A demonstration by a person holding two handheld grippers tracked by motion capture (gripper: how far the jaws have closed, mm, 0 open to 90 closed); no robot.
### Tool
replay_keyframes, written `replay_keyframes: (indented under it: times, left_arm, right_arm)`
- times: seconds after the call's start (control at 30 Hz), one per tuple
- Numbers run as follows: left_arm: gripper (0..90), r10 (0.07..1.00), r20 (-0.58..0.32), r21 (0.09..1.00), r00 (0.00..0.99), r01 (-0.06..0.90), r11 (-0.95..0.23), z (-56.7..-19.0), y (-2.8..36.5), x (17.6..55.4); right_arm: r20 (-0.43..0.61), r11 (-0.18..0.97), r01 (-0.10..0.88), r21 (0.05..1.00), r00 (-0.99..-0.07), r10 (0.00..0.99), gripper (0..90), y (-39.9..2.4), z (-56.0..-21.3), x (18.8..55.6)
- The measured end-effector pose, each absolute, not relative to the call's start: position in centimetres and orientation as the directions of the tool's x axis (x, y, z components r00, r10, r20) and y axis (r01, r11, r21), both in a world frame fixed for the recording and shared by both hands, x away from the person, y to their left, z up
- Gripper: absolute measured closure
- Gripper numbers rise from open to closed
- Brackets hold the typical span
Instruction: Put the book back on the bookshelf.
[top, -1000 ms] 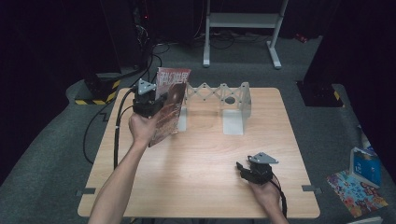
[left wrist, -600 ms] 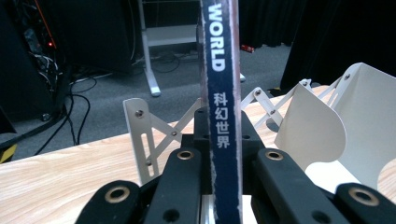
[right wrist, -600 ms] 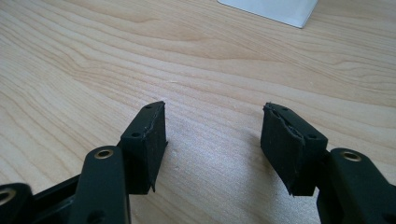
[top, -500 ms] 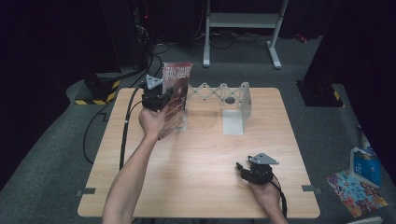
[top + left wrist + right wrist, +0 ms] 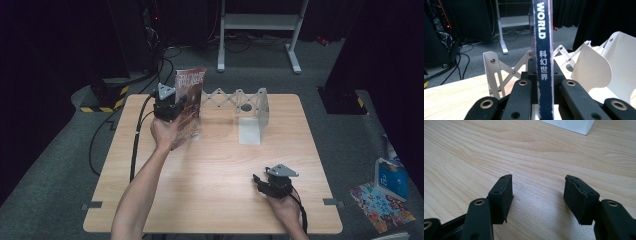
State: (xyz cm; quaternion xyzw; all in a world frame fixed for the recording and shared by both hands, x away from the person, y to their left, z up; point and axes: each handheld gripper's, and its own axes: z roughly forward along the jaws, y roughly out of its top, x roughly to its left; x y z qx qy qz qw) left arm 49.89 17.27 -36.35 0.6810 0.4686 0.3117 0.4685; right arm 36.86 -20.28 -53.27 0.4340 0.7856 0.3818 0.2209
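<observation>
I see a thin magazine [image 5: 190,102] with a red cover and a blue spine [image 5: 544,50] reading "WORLD". It stands upright at the back left of the wooden table [image 5: 210,165]. My left gripper [image 5: 179,109] is shut on its lower spine, and in the left gripper view my left gripper [image 5: 545,83] has the spine clamped between both jaws. A white accordion book rack [image 5: 235,97] stretches to the right of it; its end plates [image 5: 492,72] stand just beyond the magazine. My right gripper [image 5: 257,179] rests low at the front right, and my right gripper [image 5: 537,195] is open over bare wood.
The rack's large end plate [image 5: 260,112] and its flat base [image 5: 249,134] stand at the back centre. Black cables [image 5: 137,135] trail off the table's left side. A white metal stand [image 5: 260,30] is on the floor behind. A blue box [image 5: 391,175] lies on the floor at right.
My left hand has carried the magazine a little right and down toward the rack's left end and turned it more upright. The right gripper has stayed put.
</observation>
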Motion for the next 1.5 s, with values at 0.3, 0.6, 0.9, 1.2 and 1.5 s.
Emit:
replay_keyframes:
  times: [0.3, 0.6, 0.9, 1.2, 1.5]
  left_arm:
    - [82.7, 0.926, -0.015, 0.914, 0.378, 0.381, -0.141, -36.7, 17.8, 49.3]
    - [83.1, 0.922, -0.006, 0.878, 0.388, 0.444, -0.181, -37.7, 17.9, 49.1]
    - [83.9, 0.932, 0.01, 0.888, 0.363, 0.425, -0.175, -37.4, 17.8, 48.7]
    - [84.1, 0.936, 0.016, 0.908, 0.353, 0.387, -0.161, -36.5, 17.3, 49.2]
    - [83.9, 0.932, 0.051, 0.936, 0.359, 0.307, -0.169, -36.8, 17.0, 49.6]
  right_arm:
    - [-0.012, 0.329, 0.516, 0.791, -0.524, 0.851, 39.9, -20.2, -53.3, 36.8]
    - [-0.009, 0.327, 0.517, 0.791, -0.524, 0.852, 39.9, -20.2, -53.3, 36.8]
    - [-0.014, 0.331, 0.513, 0.792, -0.527, 0.85, 39.9, -20.3, -53.3, 36.9]
    - [-0.014, 0.332, 0.512, 0.792, -0.528, 0.849, 39.9, -20.2, -53.3, 36.9]
    - [-0.012, 0.33, 0.515, 0.791, -0.527, 0.85, 39.9, -20.2, -53.3, 36.8]
